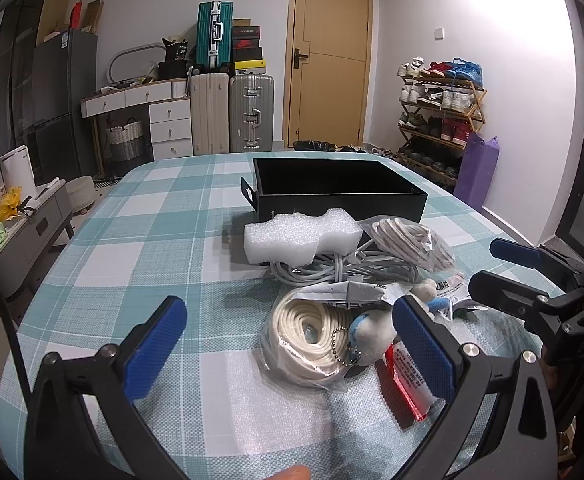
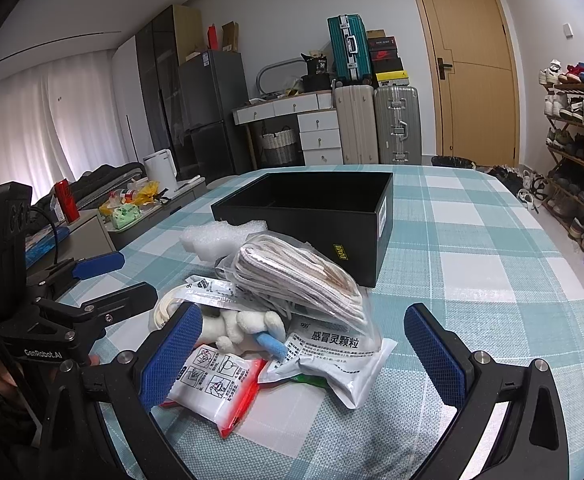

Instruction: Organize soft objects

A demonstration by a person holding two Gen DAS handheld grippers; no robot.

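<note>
Lying between spread fingers of left claw (image 1: pixel 287 344): bagged rope coil (image 1: pixel 312 336); right claw (image 2: pixel 306 350) also apart, empty.

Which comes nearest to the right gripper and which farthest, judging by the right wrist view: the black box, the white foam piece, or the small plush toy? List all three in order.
1. Plush toy: just ahead of the right gripper, by its left finger.
2. White foam piece: farther back, on the left.
3. Black box: behind the pile, farthest.
</note>
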